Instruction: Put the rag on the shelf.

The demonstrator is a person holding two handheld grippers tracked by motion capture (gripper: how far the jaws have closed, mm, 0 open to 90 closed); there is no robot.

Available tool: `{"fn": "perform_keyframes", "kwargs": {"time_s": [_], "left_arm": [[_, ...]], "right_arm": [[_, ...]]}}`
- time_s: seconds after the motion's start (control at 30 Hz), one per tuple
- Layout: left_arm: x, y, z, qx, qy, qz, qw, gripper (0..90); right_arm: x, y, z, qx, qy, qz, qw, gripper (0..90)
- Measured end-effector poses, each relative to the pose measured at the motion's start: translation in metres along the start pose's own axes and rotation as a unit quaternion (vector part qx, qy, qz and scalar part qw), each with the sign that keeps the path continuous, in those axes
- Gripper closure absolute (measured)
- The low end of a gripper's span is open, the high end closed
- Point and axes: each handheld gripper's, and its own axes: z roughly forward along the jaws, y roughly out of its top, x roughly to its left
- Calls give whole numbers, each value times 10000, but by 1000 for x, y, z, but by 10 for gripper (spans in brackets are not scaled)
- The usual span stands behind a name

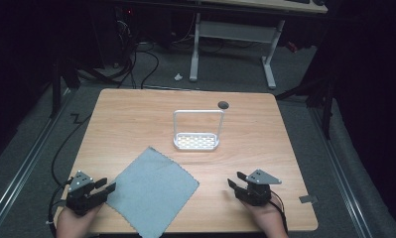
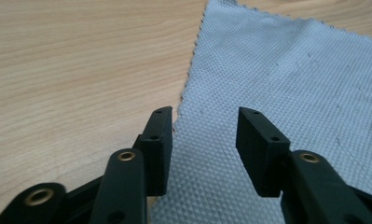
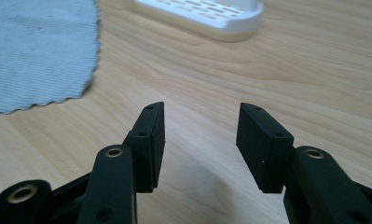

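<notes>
A grey-blue cloth [image 1: 153,188] lies flat on the wooden table [image 1: 136,114], turned like a diamond, its near corner hanging over the front edge. My left gripper [image 1: 106,187] is open at the cloth's left corner; in the left gripper view its jaws straddle the cloth [image 2: 277,79] edge just above it. My right gripper [image 1: 235,180] is open over bare wood to the right of the cloth, with nothing between its jaws. A white rack [image 1: 197,142] with a slotted base and a tall wire hoop stands mid-table; its base [image 3: 207,16] lies ahead of the right gripper.
A round dark cable hole [image 1: 223,104] sits near the table's far edge. Beyond the table stand a white desk frame [image 1: 232,37] and loose cables on the grey floor. A hand holds each gripper at the near edge.
</notes>
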Motion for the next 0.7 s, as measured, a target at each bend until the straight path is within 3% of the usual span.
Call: {"fn": "perform_keyframes", "kwargs": {"time_s": [0.13,0.2,0.23,0.27,0.3,0.33,0.4,0.43,0.47,0.57,0.6,0.63,0.67,0.7], "left_arm": [[-2,0,2,102,-27,64,9999,682],[-2,1,4,166,-68,50,9998,748],[-2,1,5,217,-61,61,9997,748],[-3,0,8,306,-51,98,9995,809],[-4,0,8,358,-35,129,9993,831],[-4,0,8,358,-35,129,9993,848],[-5,-2,10,440,25,216,9988,879],[-5,-2,10,440,25,216,9988,892],[-5,-1,9,460,36,224,9987,897],[-5,-1,9,475,33,224,9986,898],[-6,-1,9,488,32,264,9985,898],[-6,-1,9,488,32,264,9985,898],[-7,-2,8,504,14,292,9983,898],[-7,-2,8,508,-19,296,9983,898]], "right_arm": [[15,5,8,90,180,-188,9996,538],[30,12,17,199,492,-272,9982,600],[30,12,17,199,492,-272,9982,600],[41,17,23,280,730,-278,9966,686],[46,19,27,316,814,-310,9957,734],[46,19,27,316,814,-310,9957,734],[64,28,35,355,920,-602,9933,869],[64,28,35,355,920,-602,9933,869],[76,33,40,404,980,-782,9913,900],[86,36,48,485,1123,-819,9891,900],[97,38,56,622,1125,-1061,9860,900],[97,38,56,622,1125,-1061,9860,900],[106,40,63,782,1193,-1205,9824,900],[109,39,66,850,1213,-1265,9808,900]]}}
